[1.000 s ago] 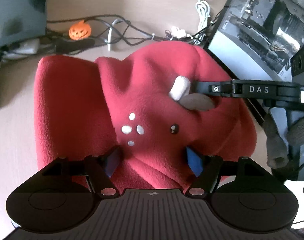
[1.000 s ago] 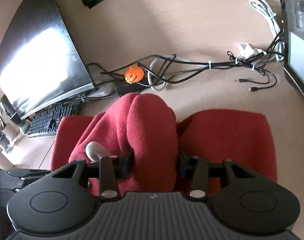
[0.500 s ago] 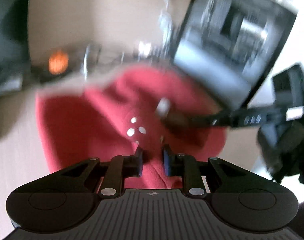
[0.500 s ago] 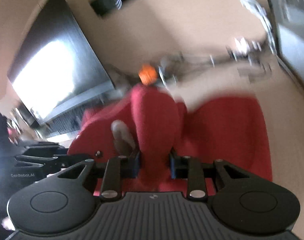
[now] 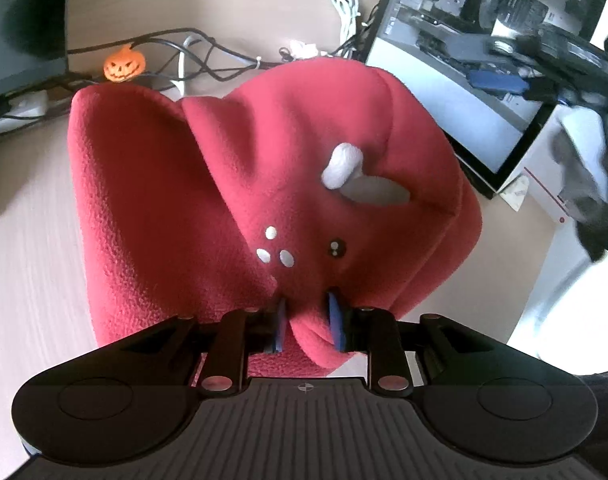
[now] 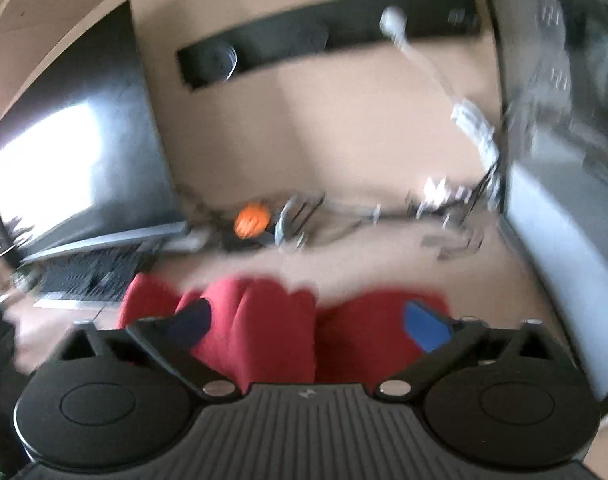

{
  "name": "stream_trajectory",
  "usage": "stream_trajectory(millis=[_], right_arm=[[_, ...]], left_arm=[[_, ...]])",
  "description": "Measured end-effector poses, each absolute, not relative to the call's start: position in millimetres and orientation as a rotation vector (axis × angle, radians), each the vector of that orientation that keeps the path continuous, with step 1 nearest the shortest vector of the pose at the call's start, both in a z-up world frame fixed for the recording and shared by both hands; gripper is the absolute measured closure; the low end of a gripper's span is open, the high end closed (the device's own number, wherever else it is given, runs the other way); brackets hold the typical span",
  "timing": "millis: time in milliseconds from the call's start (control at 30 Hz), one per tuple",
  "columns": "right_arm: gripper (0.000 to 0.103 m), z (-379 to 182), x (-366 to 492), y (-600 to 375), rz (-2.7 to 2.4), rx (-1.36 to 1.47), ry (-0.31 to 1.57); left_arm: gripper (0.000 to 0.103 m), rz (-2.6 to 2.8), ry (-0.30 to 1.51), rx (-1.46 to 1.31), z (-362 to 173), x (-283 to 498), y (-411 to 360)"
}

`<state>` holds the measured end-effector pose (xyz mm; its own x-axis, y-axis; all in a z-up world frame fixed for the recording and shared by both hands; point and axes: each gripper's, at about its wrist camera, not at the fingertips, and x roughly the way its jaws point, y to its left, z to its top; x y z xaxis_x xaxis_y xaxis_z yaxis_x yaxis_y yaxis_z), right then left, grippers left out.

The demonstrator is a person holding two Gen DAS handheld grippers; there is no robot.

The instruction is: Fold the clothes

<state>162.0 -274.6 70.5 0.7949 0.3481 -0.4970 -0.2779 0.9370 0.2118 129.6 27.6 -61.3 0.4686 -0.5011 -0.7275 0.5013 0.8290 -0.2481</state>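
A red fleece garment (image 5: pixel 232 200) with small white dots, a dark button eye and a pale horn-like patch lies bunched on the wooden desk (image 5: pixel 24 248). My left gripper (image 5: pixel 305 320) is shut on a fold of its near edge. In the blurred right wrist view the garment (image 6: pixel 272 332) lies below my right gripper (image 6: pixel 307 324), which is open, its blue pads spread wide, holding nothing. The right gripper also shows blurred at the upper right of the left wrist view (image 5: pixel 543 72).
An orange pumpkin figure (image 5: pixel 124 66) and tangled cables (image 5: pixel 208 60) lie behind the garment. A monitor (image 5: pixel 483 40) stands at right and another dark monitor (image 5: pixel 20 20) at left. A keyboard (image 6: pixel 88 276) lies at far left.
My left gripper closed on the garment's near fold. My right gripper opened, let go of the red fold and pulled back and up.
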Motion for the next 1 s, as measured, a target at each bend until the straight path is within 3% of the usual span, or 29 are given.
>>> stream_trajectory(millis=[200,300,400,533,767,900,1000], right_arm=[[0.000,-26,217,-264,0.188,0.123,0.747],[0.000,-45,221,-290,0.233,0.316,0.744],[0.000,-48,218,-292,0.245,0.316,0.722],[0.000,-53,219,-289,0.235,0.314,0.696],[0.000,-17,203,-295,0.239,0.206,0.667],[0.000,18,171,-298,0.272,0.096,0.551],[0.000,2,163,-281,0.288,-0.043,0.574]], left_arm=[[0.072,-0.626,0.876,-0.031,-61,128,33],[0.057,-0.648,0.842,-0.046,-41,124,44],[0.048,-0.670,0.753,-0.080,-9,127,54],[0.027,-0.666,0.618,-0.135,22,150,43],[0.033,-0.532,0.765,-0.097,-30,215,-4],[0.028,-0.467,0.793,-0.069,-42,223,-12],[0.022,-0.443,0.761,0.001,-40,216,-18]])
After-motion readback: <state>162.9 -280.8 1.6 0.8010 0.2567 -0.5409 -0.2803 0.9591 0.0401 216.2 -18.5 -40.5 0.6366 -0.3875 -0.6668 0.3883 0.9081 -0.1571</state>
